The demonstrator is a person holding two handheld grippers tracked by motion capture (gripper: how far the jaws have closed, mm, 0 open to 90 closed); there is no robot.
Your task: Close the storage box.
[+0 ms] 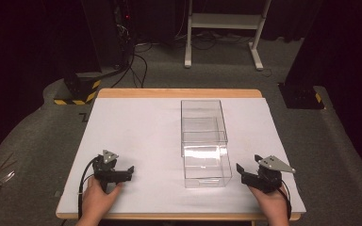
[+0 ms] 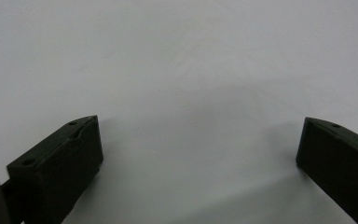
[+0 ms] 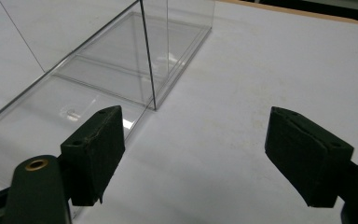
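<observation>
A clear plastic case (image 1: 201,117) stands on the white table top (image 1: 136,132), right of centre. Its clear drawer (image 1: 206,168) is pulled out toward me. My left gripper (image 1: 131,173) rests near the front left, well apart from the case, and it is open over bare white surface (image 2: 198,140) with nothing between its jaws. Just right of the drawer's front is my right gripper (image 1: 249,164), also open and empty (image 3: 193,126). In the right gripper view the clear case (image 3: 98,70) lies ahead and to the left, with its near corner just beyond the left fingertip (image 3: 98,140).
The table's wooden edge (image 1: 179,92) runs along the back. Beyond it on the grey floor are a white stand's legs (image 1: 221,28), cables, and a black base with yellow stripes (image 1: 78,92). Another dark base (image 1: 301,96) sits at the far right.
</observation>
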